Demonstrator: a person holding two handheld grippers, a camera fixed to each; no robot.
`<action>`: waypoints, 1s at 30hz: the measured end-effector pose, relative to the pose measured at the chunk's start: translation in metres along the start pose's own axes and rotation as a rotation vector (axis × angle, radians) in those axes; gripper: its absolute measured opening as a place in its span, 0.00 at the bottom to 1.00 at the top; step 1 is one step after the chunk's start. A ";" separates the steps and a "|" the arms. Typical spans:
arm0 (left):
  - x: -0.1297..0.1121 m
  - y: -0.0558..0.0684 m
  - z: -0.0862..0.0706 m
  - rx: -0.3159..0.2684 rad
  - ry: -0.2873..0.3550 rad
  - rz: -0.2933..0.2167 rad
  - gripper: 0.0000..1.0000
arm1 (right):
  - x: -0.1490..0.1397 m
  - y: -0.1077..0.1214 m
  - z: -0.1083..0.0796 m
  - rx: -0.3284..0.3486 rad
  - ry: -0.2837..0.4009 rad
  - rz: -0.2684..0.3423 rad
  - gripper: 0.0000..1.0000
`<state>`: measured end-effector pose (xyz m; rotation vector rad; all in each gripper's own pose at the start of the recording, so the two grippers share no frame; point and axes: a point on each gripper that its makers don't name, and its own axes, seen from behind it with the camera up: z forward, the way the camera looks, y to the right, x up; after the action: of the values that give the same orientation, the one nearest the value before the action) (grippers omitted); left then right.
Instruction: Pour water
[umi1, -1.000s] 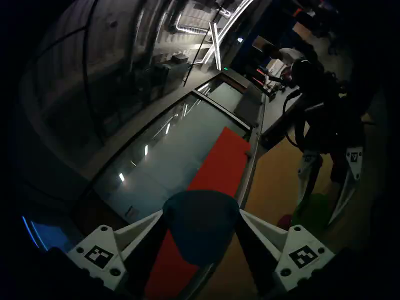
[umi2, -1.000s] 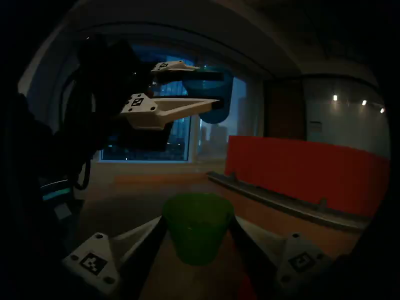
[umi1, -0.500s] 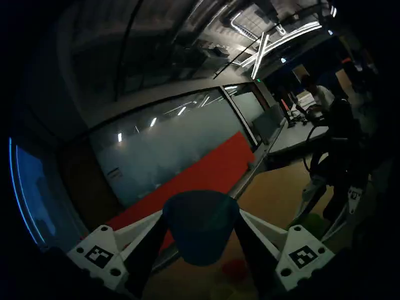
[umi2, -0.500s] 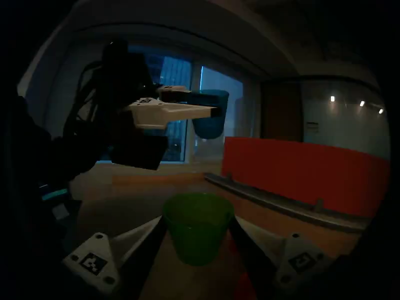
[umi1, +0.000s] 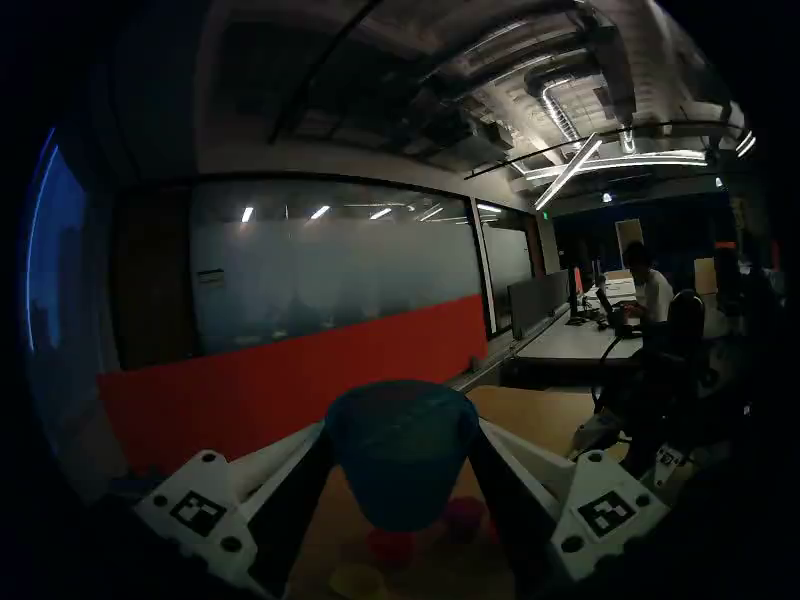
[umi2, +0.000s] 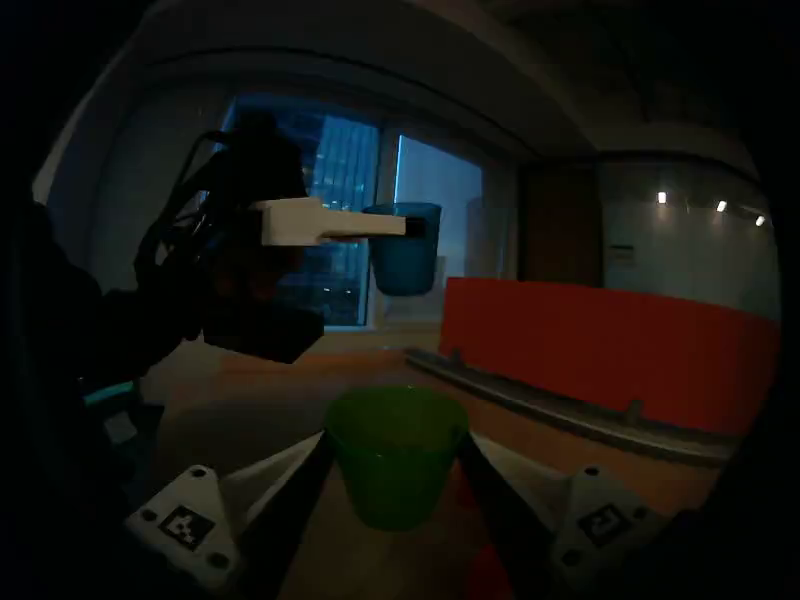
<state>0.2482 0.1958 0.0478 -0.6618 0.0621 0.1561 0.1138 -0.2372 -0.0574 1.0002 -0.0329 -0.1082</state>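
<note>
Both grippers clamped on cups; blue cup raised and upright.

In the left gripper view, the left gripper (umi1: 402, 430) pinches the blue cup (umi1: 402, 470), with one finger pressed against each side of its wall. The cup stands mouth up. Below it, a yellow cup (umi1: 357, 578), a red cup (umi1: 392, 545) and a pink cup (umi1: 463, 512) sit close together on the wooden table (umi1: 540, 405). A red wall panel (umi1: 290, 385) runs behind them. In the right gripper view, the left gripper is at upper left, held level, with the blue cup in the air above and beyond the green cup (umi2: 397, 485). The right gripper (umi2: 395, 435) pinches the green cup from both sides, upright and low over the table. The contents of either cup cannot be determined.
</note>
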 end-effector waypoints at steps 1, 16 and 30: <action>-0.003 -0.001 -0.001 0.007 -0.005 0.009 0.85 | 0.000 0.001 -0.001 -0.002 0.000 0.003 1.00; -0.061 -0.011 -0.027 0.061 -0.082 -0.019 0.85 | 0.002 0.015 -0.026 -0.046 -0.024 0.033 1.00; -0.109 -0.005 -0.048 0.072 -0.141 -0.039 0.86 | -0.007 0.022 -0.040 -0.064 -0.061 0.040 1.00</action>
<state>0.1415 0.1481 0.0246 -0.5787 -0.0808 0.1620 0.1114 -0.1914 -0.0606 0.9312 -0.1042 -0.1027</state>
